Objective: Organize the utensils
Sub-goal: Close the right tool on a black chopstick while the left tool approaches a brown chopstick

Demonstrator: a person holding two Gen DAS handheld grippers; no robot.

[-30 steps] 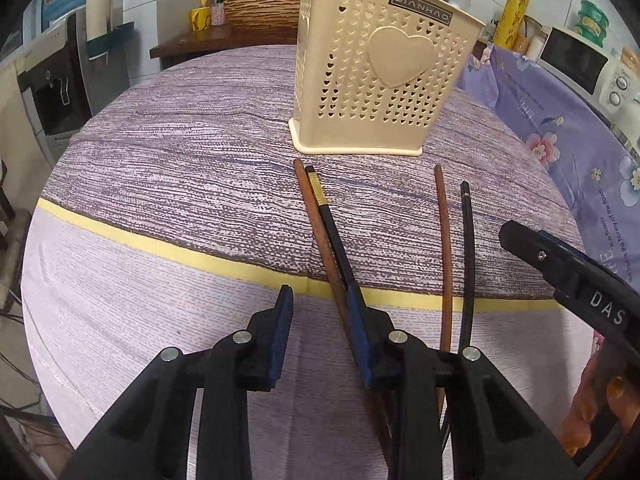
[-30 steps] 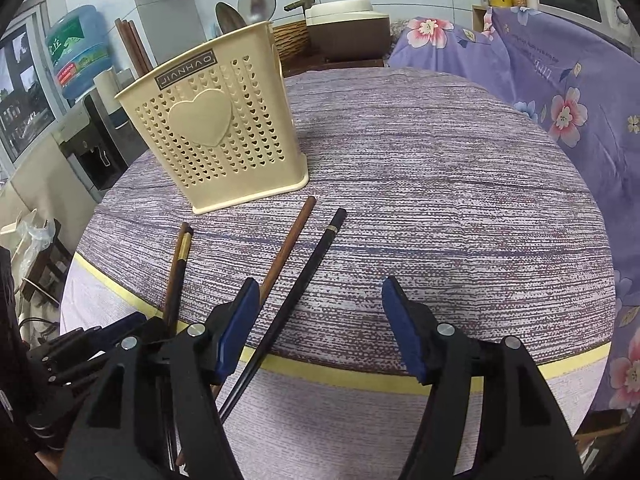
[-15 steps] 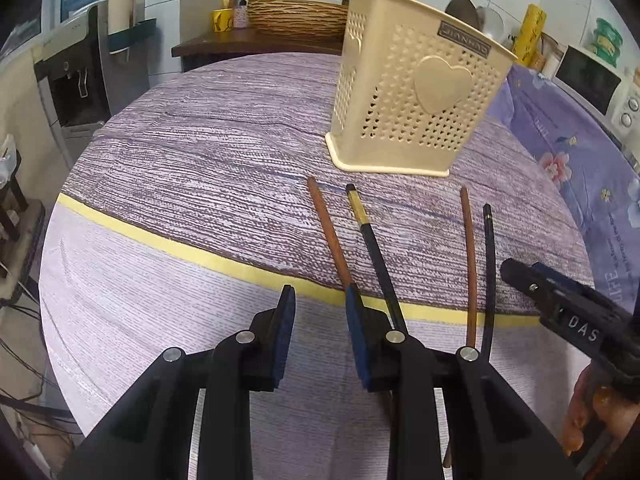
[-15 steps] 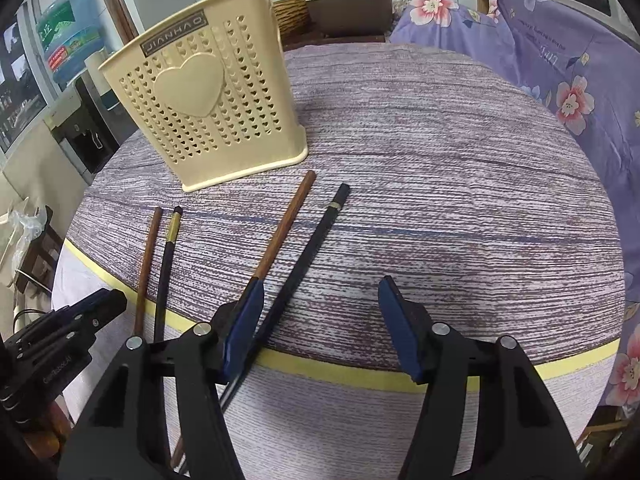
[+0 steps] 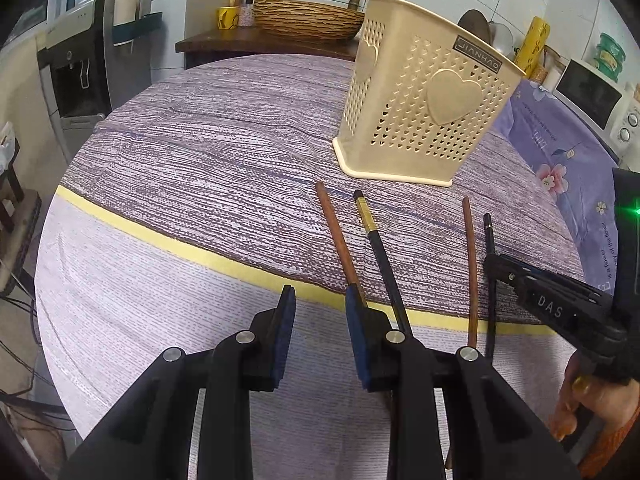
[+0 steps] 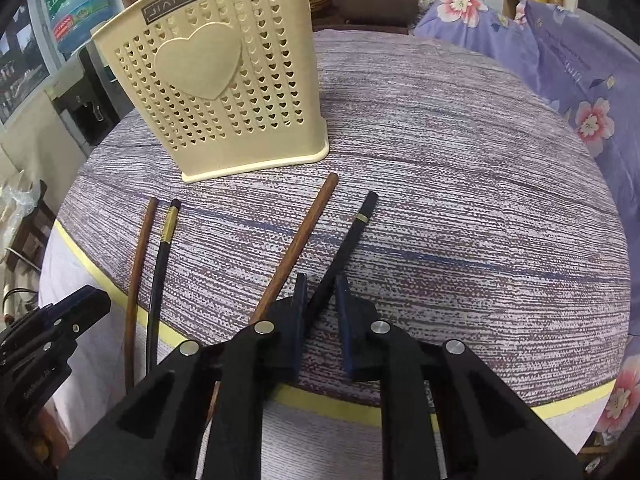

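A cream perforated utensil holder [image 5: 420,112] [image 6: 224,80] with a heart stands on the round table. Two pairs of chopsticks lie in front of it. My right gripper [image 6: 321,282] is closing, its pads against the sides of a black chopstick [image 6: 352,240] that still lies on the cloth. A brown chopstick [image 6: 304,236] runs just left of that gripper's left finger. My left gripper [image 5: 320,296] stands open over the cloth with nothing between its pads. Another brown chopstick [image 5: 336,236] passes under its right finger, with a black gold-banded chopstick [image 5: 376,240] beside it.
The tablecloth [image 5: 200,160] is purple-grey with a yellow stripe near the table's edge. A purple floral cloth [image 6: 580,80] covers furniture to the right. Beyond the table stand a wooden shelf with a woven basket [image 5: 308,20], a water dispenser [image 5: 80,80] and a microwave [image 5: 592,96].
My right gripper moved left over the black chopstick and its jaws came together around it. The left gripper drifted slightly and stayed open.
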